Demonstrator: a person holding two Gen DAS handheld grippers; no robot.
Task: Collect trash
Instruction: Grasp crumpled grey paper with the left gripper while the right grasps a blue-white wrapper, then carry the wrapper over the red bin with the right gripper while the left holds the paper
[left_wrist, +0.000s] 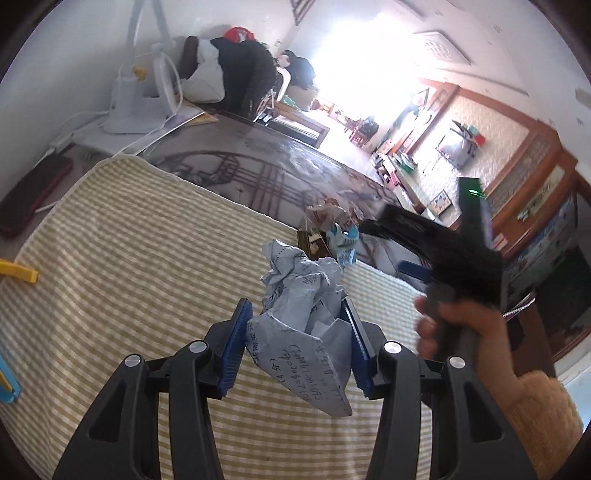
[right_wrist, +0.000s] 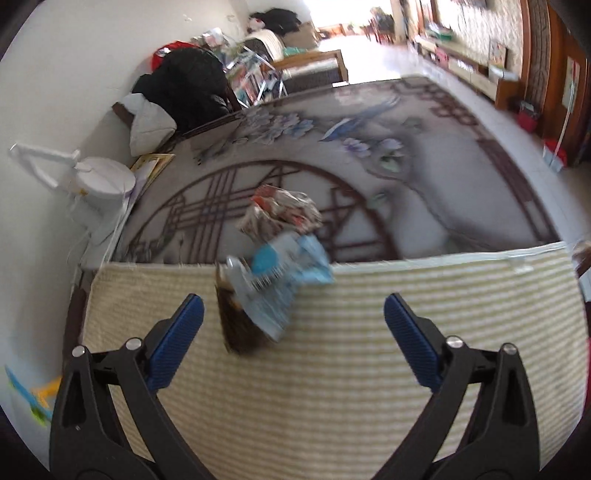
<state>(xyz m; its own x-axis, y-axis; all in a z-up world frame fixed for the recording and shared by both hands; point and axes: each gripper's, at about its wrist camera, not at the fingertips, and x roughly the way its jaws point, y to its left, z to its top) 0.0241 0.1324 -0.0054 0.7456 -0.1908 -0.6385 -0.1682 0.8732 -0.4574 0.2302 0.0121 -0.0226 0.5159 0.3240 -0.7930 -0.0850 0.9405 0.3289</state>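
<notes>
My left gripper is shut on a crumpled sheet of pale blue-grey paper with handwriting, held above the striped mat. Beyond it a pile of trash lies at the mat's far edge: a blue and white wrapper, a crumpled printed wrapper and a dark brown piece. In the right wrist view my right gripper is open and empty, just short of the same pile: blue wrapper, printed wrapper, brown piece. The right gripper, hand-held, shows in the left wrist view.
The mat lies on a patterned table surface. A white desk lamp stands at the left by the wall. Yellow and blue toy pieces lie at the mat's left. A sofa with dark clothes is behind.
</notes>
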